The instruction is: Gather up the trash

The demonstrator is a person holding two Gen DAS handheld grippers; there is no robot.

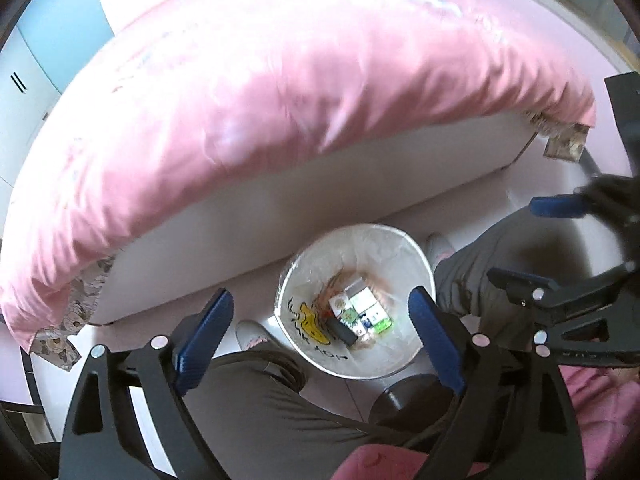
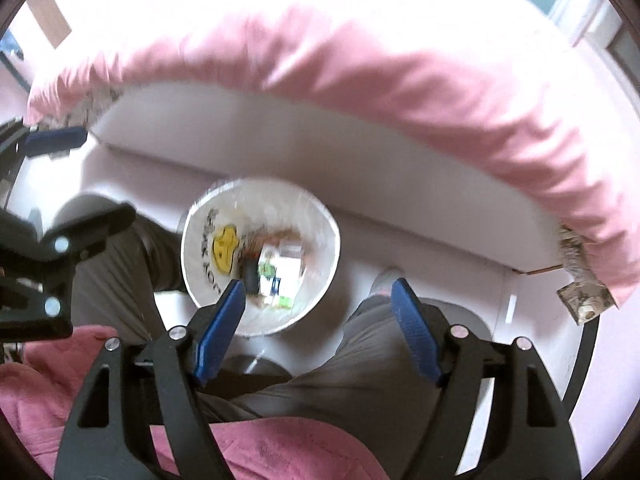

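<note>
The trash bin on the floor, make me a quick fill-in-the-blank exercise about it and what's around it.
1. The trash bin stands on the floor beside a bed covered in a ____ blanket.
2. The sticker inside the bin is ____ in colour.
3. The small boxes lie ____ the bin.
4. Both the left hand-held gripper and the right hand-held gripper hold ____.

Missing words: pink; yellow; inside; nothing

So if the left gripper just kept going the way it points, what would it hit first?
Most likely the bin: it sits on the floor right between the left gripper's open fingers, with boxes of trash already inside. Nothing shows in between, though depth is hard to judge through this lens.
</note>
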